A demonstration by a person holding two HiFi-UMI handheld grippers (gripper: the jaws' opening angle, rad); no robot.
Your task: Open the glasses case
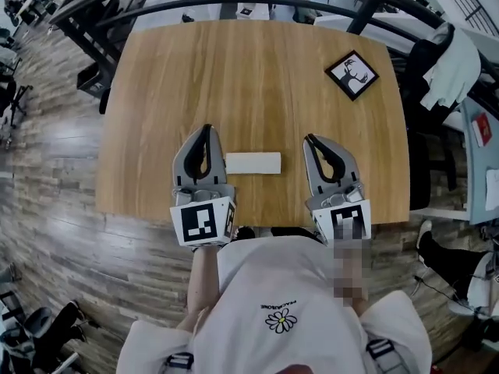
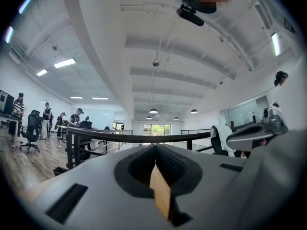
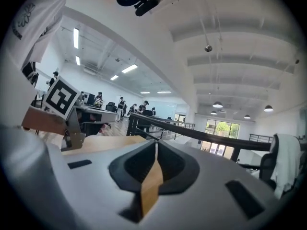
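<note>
A white rectangular glasses case point(image 1: 253, 163) lies closed on the wooden table point(image 1: 257, 76), near its front edge. It sits between my two grippers and touches neither. My left gripper point(image 1: 208, 128) rests just left of the case with its jaws shut and nothing in them. Further off on the right, my right gripper point(image 1: 309, 139) is shut and empty too. Both point away from me across the table. In the left gripper view the left gripper's point(image 2: 155, 146) fingertips meet; in the right gripper view the right gripper's point(image 3: 156, 143) fingertips meet. Neither gripper view shows the case.
A small black-framed deer picture point(image 1: 352, 74) lies at the table's far right. A dark railing point(image 1: 234, 2) runs behind the table. A chair draped with pale clothing point(image 1: 452, 65) stands to the right. The left gripper's marker cube point(image 3: 61, 97) shows in the right gripper view.
</note>
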